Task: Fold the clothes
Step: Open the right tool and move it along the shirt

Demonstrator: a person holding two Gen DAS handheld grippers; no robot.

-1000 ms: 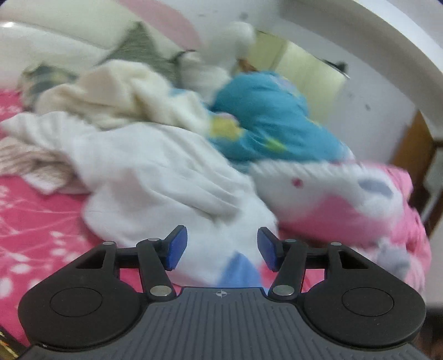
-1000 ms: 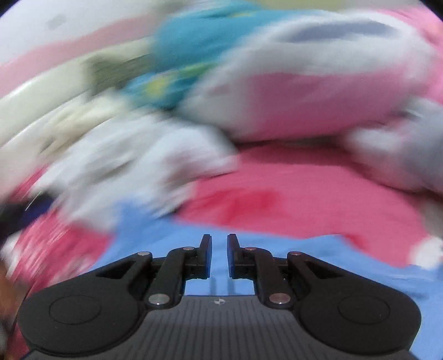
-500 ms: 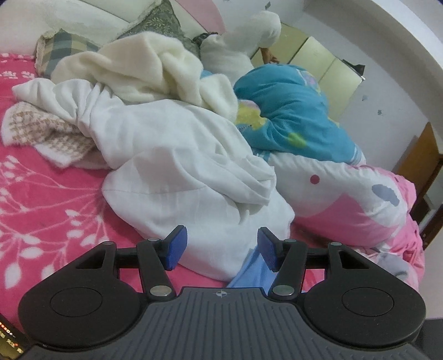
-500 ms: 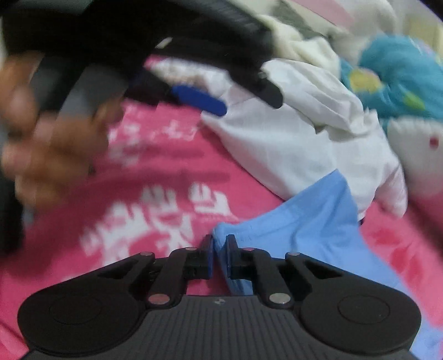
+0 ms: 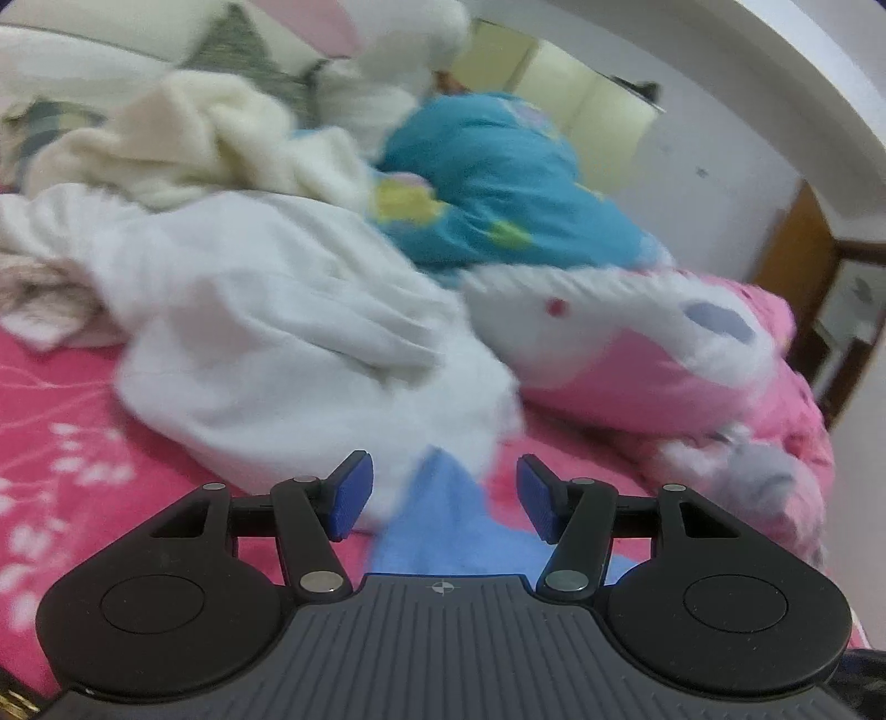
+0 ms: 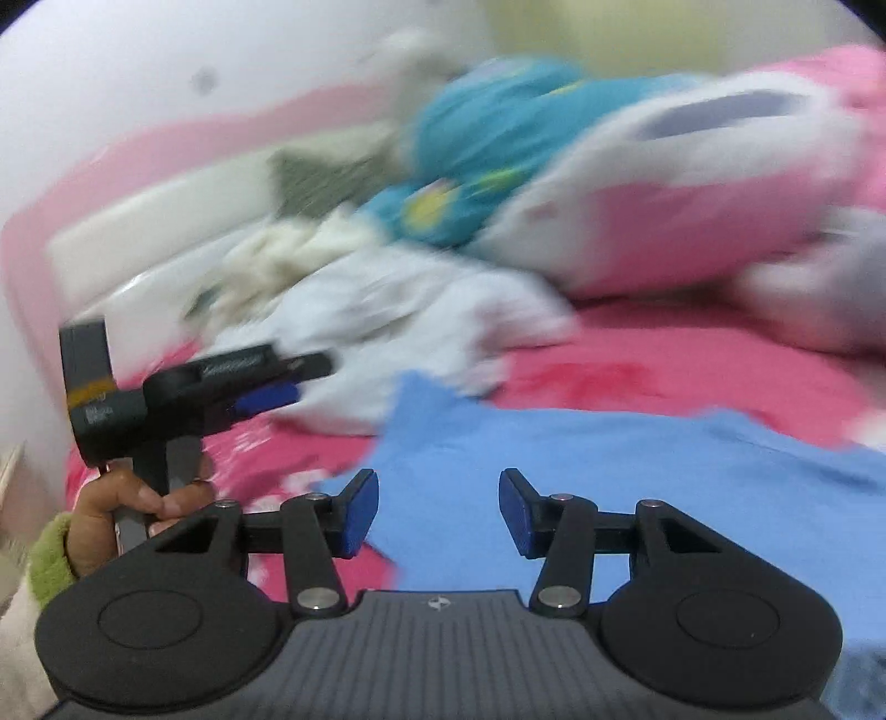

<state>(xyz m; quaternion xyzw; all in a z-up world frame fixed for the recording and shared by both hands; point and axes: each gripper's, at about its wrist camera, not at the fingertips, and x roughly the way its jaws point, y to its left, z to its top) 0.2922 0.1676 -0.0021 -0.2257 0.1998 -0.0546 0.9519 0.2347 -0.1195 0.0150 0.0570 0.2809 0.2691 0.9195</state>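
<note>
Your bed's pink floral sheet (image 5: 61, 443) carries the blue garment (image 6: 609, 459) near, white clothes heap (image 5: 266, 332) left, pink-white pillow (image 5: 626, 354) far right.

I count one light blue garment (image 6: 609, 459) spread flat on the one pink bed (image 5: 55, 421). One white garment (image 5: 288, 343) lies crumpled, and one cream garment (image 5: 205, 138) sits heaped behind it. One teal cushion (image 5: 498, 183) with coloured spots. One pink-and-white cushion (image 5: 626, 343). One checked pillow (image 5: 238, 44), as far as the blur lets me tell. Two hand-held grippers: my left hand-held gripper (image 5: 440, 501) and my right hand-held gripper (image 6: 437, 512).
</note>
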